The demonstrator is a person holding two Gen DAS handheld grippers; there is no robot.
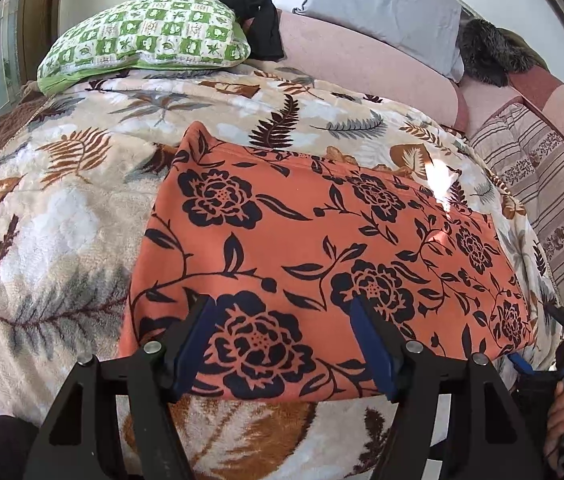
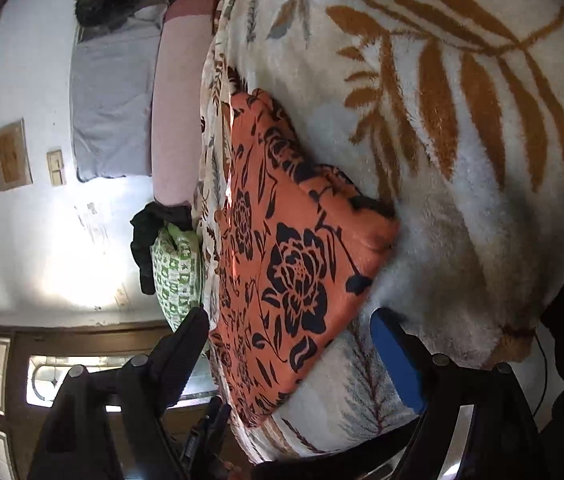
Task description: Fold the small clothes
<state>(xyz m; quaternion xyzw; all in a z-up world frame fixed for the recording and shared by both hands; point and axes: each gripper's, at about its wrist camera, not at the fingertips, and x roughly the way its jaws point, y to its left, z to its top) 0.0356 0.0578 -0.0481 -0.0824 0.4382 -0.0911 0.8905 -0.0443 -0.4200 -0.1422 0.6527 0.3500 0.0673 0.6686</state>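
- Because the orange floral garment (image 1: 322, 256) lies flat on the plush leaf-print blanket (image 1: 62, 216), any grab that bites too deep would likely catch the blanket pile with it, and both would lift together.
- The left gripper (image 1: 282, 344) hangs over the garment's near edge with its jaws apart and nothing pinched; the blue pads (image 1: 194, 344) straddle a big flower in the print.
- The right gripper (image 2: 290, 344) comes in rolled on its side at the garment's corner, jaws wide and empty, one finger above the cloth and one over the blanket.
- If only one side closes on the hem, the fold would probably skew, since the corner in the right wrist view already looks doubled and bunched.
- The near edge of the bed sits just under both grippers, so a loose hem could slide off it.
- Beyond the garment there is open blanket to fold onto; the green checked pillow (image 1: 146, 36) and the pink bolster (image 1: 362, 64) lie well apart from it.
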